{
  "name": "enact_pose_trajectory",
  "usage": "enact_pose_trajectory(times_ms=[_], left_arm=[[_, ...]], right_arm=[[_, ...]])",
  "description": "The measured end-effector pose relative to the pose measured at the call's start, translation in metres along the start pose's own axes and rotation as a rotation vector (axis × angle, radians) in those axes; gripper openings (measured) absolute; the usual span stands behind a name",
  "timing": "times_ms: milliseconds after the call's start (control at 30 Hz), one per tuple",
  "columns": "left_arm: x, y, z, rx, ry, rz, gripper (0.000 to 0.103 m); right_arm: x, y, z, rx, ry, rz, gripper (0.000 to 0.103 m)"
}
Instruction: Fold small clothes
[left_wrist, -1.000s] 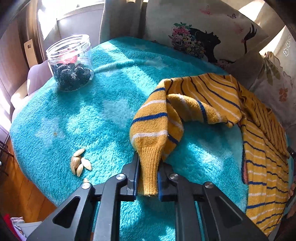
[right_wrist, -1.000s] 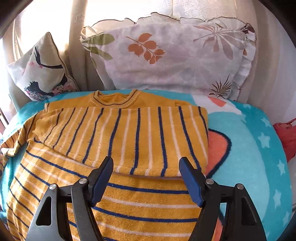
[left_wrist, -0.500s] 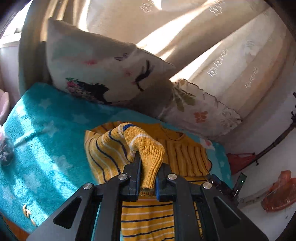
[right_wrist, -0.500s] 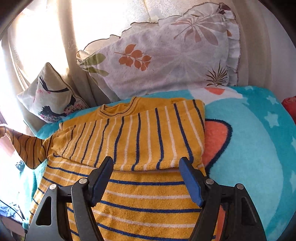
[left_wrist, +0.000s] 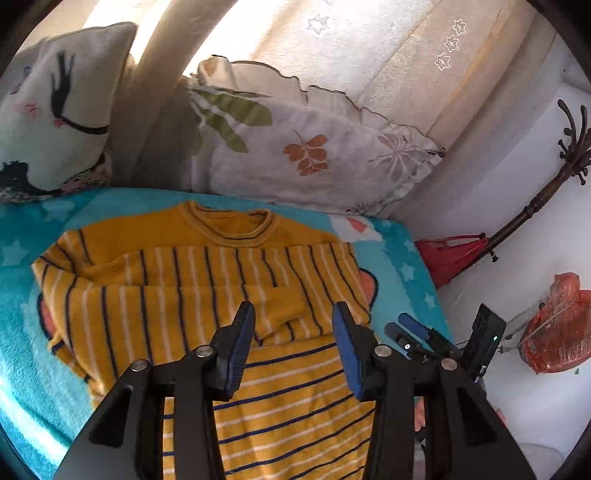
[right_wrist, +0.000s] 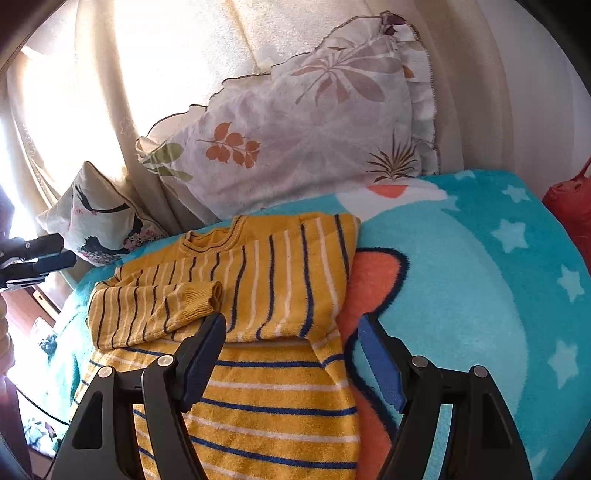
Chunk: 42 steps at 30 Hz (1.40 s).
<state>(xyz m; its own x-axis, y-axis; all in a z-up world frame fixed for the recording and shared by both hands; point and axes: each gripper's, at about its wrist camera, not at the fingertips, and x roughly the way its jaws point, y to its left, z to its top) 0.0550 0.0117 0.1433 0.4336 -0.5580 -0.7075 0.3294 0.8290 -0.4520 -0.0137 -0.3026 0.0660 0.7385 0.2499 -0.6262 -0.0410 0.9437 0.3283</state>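
Folding a small yellow striped sweater (left_wrist: 207, 295) on a turquoise star-print blanket (right_wrist: 480, 280), with both sleeves now laid across the chest. Left gripper (left_wrist: 293, 343) hovering above the garment, jaws just been opening and now parted with nothing between them; left sleeve cuff (left_wrist: 284, 306) lying released just beyond the blue pads, on top of the right sleeve. Right gripper (right_wrist: 291, 358) spread wide and empty, poised over the near right part of the body, close to the edge where sweater meets blanket. In the right wrist view, same cuff (right_wrist: 201, 299) resting slightly curled at mid-chest, left of centre. Neckline (left_wrist: 225, 225) at the far end, near a leaf-print pillow (right_wrist: 295, 129); a second cushion with a bird motif (left_wrist: 55, 107) at the far left.

Likely trouble from here: sleeves sliding off when the hem is lifted toward the collar, since knit lies loose on knit and the cuff sits bunched, not flat. Grabbing only the top layer at the hem would drag the front away from the back and skew the fold. Plush blanket may catch in the pads if either gripper dips too low, pulling the surface along and rumpling everything. Uneven lifting between the two grippers would twist the body and spill the sleeves sideways.
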Motion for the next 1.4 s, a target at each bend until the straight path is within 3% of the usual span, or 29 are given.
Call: enact_pose_trajectory(times_ms=[133,300,400,500,567,633,667,733,833,967,1033,1067,1200,1267,1333,1400], left_arm=[[-0.034,0.029,-0.03,-0.033,-0.053,0.115,0.047],[-0.086,0.065,-0.07,-0.109,-0.126,0.174,0.05],[-0.116,0.085,-0.087,-0.151,-0.165,0.177,0.05],[-0.149,0.1,-0.094,-0.184,-0.198,0.154,0.051],[-0.178,0.106,-0.095,-0.184,-0.243,0.155,0.053],[-0.205,0.107,-0.096,-0.171,-0.296,0.178,0.065],[-0.216,0.107,-0.096,-0.164,-0.321,0.192,0.073],[-0.229,0.111,-0.098,-0.158,-0.357,0.227,0.077],[-0.213,0.124,-0.098,-0.172,-0.334,0.239,0.077],[-0.154,0.152,-0.097,-0.246,-0.228,0.206,0.077],[-0.119,0.162,-0.095,-0.279,-0.183,0.203,0.077],[-0.102,0.167,-0.092,-0.296,-0.159,0.193,0.077],[-0.041,0.169,-0.082,-0.34,-0.084,0.152,0.073],[-0.018,0.162,-0.074,-0.319,-0.06,0.133,0.071],[0.002,0.156,-0.068,-0.284,-0.05,0.189,0.07],[0.021,0.158,-0.064,-0.276,-0.021,0.281,0.066]], right_arm=[[0.029,0.029,0.011,-0.05,0.066,0.114,0.079],[0.099,0.057,0.02,-0.023,0.217,0.183,0.079],[0.136,0.073,0.017,-0.04,0.294,0.14,0.077],[0.142,0.092,0.022,-0.119,0.283,0.103,0.025],[0.132,0.094,0.03,-0.111,0.251,0.121,0.011],[0.115,0.087,0.042,-0.072,0.202,0.183,0.009],[0.103,0.081,0.047,-0.055,0.167,0.186,0.009],[0.085,0.065,0.056,-0.029,0.104,0.145,0.009],[0.077,0.035,0.06,0.016,0.086,0.021,0.012],[0.081,0.01,0.053,0.051,0.134,-0.108,0.016],[0.07,0.014,0.053,0.034,0.101,-0.112,0.041],[0.065,0.021,0.054,0.014,0.081,-0.11,0.044],[0.054,0.047,0.054,-0.069,0.053,-0.059,0.047],[0.067,0.058,0.052,-0.085,0.078,-0.002,0.047],[0.085,0.059,0.047,-0.066,0.124,0.066,0.047],[0.105,0.052,0.041,-0.026,0.173,0.082,0.047]])
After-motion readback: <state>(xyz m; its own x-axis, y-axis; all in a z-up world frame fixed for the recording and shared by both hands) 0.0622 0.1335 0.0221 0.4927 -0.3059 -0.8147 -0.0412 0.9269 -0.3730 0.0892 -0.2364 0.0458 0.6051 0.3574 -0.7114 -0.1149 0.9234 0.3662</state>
